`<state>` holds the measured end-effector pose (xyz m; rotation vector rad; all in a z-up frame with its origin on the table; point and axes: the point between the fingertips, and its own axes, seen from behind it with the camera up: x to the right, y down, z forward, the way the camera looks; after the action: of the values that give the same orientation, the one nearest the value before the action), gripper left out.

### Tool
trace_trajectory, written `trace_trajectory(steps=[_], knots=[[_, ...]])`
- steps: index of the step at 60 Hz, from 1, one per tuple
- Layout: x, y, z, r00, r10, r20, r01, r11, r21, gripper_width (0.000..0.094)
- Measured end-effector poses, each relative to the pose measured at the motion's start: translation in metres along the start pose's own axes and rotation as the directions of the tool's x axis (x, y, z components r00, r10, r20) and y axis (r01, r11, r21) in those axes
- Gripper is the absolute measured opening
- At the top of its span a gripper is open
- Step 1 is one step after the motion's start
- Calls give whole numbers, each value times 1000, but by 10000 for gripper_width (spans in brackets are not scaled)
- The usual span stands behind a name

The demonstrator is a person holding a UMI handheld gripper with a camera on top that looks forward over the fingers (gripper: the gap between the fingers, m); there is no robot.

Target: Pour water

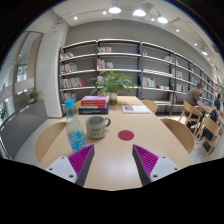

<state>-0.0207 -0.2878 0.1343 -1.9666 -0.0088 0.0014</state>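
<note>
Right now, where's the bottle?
Gripper view: the bottle stands on the table, just beyond the left finger, touching or nearly touching the mug to its right.

Gripper-mounted camera looks forward over the table [110, 150] toward bookshelves [120, 65].

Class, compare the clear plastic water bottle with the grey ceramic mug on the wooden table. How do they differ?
The clear plastic water bottle with a blue cap is tall, slim and see-through; the grey ceramic mug is short, wide and opaque. The bottle is capped; the mug is open-topped, with a side handle. Both stand upright side by side on the round wooden table, beyond the open hand-held gripper.
</note>
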Motion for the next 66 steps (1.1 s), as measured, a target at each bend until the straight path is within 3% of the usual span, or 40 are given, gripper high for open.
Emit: trace_trajectory(steps=[6,16,43,46,49,66], knots=[[-42,3,8,996,-25,85,26,1000,-4,783],[-104,5,47,987,-46,152,47,999,2,782],[-160,-9,149,979,-119,163,105,990,91,768],[-161,-12,157,979,-119,163,97,986,138,706],[-161,-18,157,981,-106,163,78,982,171,575],[-165,-18,161,984,-60,165,31,984,173,404]])
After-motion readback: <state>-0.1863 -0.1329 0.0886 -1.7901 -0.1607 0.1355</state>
